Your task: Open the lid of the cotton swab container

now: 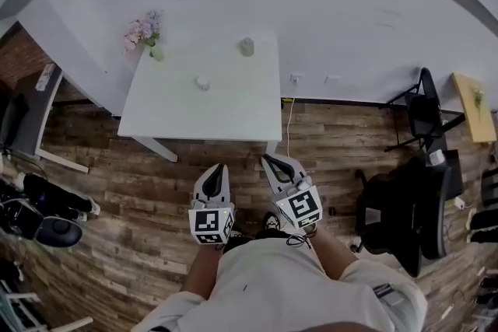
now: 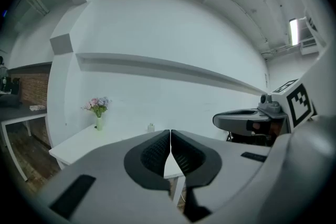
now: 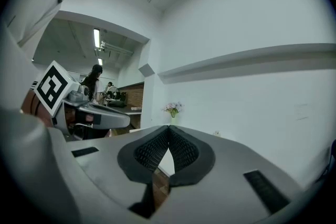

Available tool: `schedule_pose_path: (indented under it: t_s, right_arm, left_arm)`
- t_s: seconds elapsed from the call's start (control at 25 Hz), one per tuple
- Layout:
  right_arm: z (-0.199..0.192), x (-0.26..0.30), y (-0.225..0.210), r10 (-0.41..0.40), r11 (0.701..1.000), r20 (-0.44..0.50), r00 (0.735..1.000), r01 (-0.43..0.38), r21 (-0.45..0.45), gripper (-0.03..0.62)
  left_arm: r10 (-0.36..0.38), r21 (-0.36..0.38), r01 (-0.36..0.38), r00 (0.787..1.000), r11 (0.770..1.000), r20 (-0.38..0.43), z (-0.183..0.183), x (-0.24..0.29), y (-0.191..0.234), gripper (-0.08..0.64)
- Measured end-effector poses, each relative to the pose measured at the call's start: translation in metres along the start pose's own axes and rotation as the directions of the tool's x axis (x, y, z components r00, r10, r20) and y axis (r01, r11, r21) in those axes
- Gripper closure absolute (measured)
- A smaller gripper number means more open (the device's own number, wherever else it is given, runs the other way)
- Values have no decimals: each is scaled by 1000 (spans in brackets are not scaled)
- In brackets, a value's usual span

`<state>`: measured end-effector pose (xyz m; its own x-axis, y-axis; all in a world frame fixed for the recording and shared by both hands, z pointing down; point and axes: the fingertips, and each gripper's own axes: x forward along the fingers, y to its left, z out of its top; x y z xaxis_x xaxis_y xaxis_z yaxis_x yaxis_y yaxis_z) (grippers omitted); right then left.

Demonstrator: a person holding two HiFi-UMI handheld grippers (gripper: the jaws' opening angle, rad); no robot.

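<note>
The far white rectangular table (image 1: 226, 101) is smooth and matt. The brown wood-plank floor (image 1: 156, 190) is grainy. The left gripper (image 2: 170, 134) has ribbed matt black pads (image 2: 155, 153).

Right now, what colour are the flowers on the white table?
Pink and pale purple flowers, clearest in the head view.

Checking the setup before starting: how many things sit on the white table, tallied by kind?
Vase of flowers: 1
Small containers: 2 (taller grey container, low white container)
Total: 3
</note>
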<state>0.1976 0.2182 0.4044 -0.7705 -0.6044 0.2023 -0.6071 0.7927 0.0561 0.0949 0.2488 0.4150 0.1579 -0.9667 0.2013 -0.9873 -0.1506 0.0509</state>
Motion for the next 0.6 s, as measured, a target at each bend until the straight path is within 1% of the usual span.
schedule_pose_path:
  t_s: [0.08, 0.2, 0.32, 0.44, 0.52, 0.6]
  right_arm:
    - [-7, -7, -8, 1, 1000, -14, 1000, -1, 4, 594]
    - [-14, -13, -22, 15, 1000, 9, 1000, -15, 8, 594]
    - [-19, -18, -32, 39, 999, 5, 999, -39, 15, 594]
    - [-25, -21, -43, 65, 997, -7, 998, -65, 34, 594]
    - [-34, -18, -53, 70, 997, -25, 997, -69, 44, 594]
    - [-41, -16, -54, 79, 995, -38, 996, -76, 58, 594]
  left_arm:
    - [-1, 2, 1, 1000, 1000, -3, -1, 3, -8, 537]
    - [-4, 4, 4, 1000, 1000, -17, -6, 12, -23, 537]
    - [-15, -16, 15, 999, 1000, -45, -16, 23, -42, 537]
    - [-11, -45, 8, 998, 999, -65, -25, 31, -58, 537]
    - [2, -42, -6, 996, 999, -88, -30, 34, -60, 537]
    - [28, -32, -32, 993, 999, -118, -35, 30, -51, 537]
